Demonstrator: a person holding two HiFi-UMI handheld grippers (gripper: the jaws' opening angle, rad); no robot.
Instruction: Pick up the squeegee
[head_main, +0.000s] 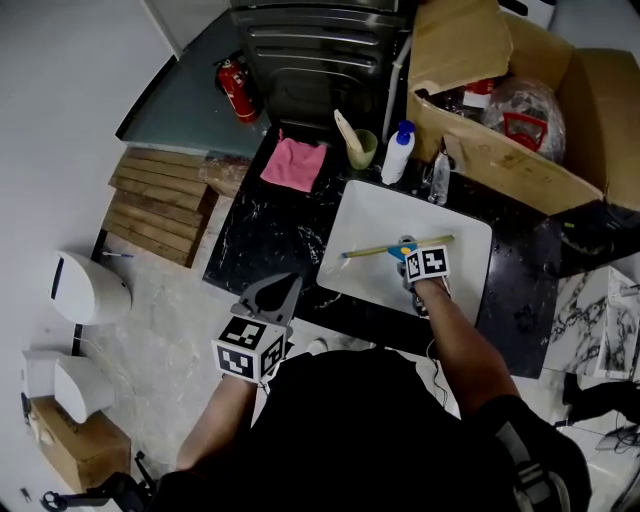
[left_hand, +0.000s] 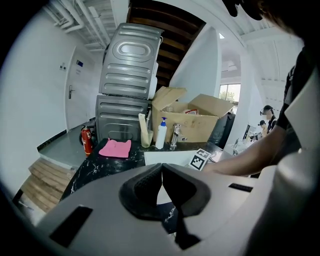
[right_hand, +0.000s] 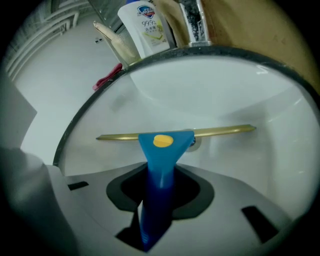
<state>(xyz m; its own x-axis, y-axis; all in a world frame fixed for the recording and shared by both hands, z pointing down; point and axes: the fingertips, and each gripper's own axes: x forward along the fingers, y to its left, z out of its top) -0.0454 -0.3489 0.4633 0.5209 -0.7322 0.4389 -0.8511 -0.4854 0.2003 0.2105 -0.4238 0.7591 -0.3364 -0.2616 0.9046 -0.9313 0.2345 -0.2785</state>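
White sink (head_main: 375, 215), squeegee (right_hand: 162, 150) clamped in right tongs (right_hand: 160, 192)

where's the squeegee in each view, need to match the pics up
Head view: the squeegee lies in the white sink, right of centre.
Left gripper view: not in it.
Right gripper view: the squeegee is at the centre, its blue handle gripped in the right claw.
Shared landmark: the soap bottle with a blue pump, behind the sink in all three views.
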